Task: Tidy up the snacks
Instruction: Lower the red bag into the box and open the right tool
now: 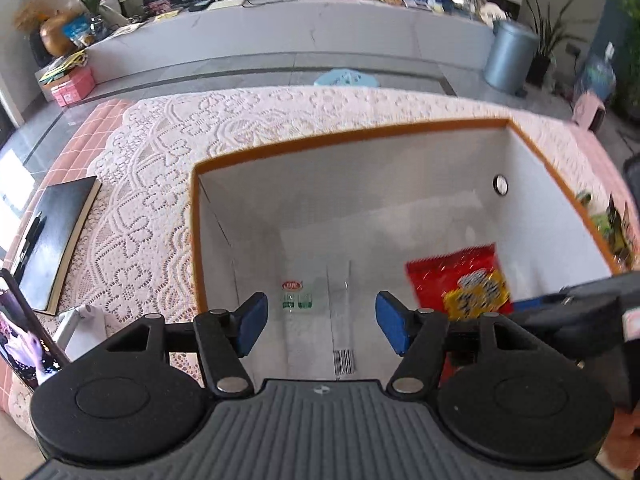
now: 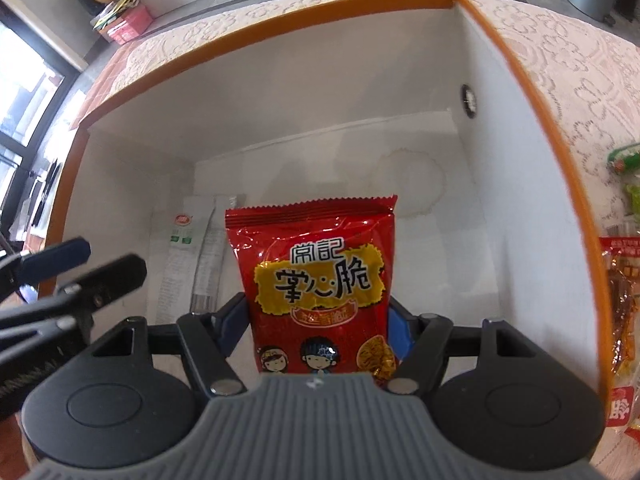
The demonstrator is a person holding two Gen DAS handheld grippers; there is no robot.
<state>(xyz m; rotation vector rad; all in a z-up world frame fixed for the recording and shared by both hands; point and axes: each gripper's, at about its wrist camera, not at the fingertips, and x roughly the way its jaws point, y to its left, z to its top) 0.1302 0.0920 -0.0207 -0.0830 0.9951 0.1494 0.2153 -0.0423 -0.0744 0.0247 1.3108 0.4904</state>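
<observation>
Red snack bag (image 2: 320, 288): bottom edge hidden behind right tool (image 2: 318, 324) body; motion-blurred in left view. White packet (image 2: 188, 256) print too small to read. Snacks (image 2: 620, 304) on bench cut off at right edge, probably several packs.

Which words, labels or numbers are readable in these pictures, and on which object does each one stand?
"常記" and "掌心脆": red snack bag held in the right gripper, over the white box.
Small gold banner under those words: too blurred.
White packet in the box: red logo, green marks, fine print and barcode, all unreadable.
Packets outside the box at right: print unreadable.
Left gripper: no text.
</observation>
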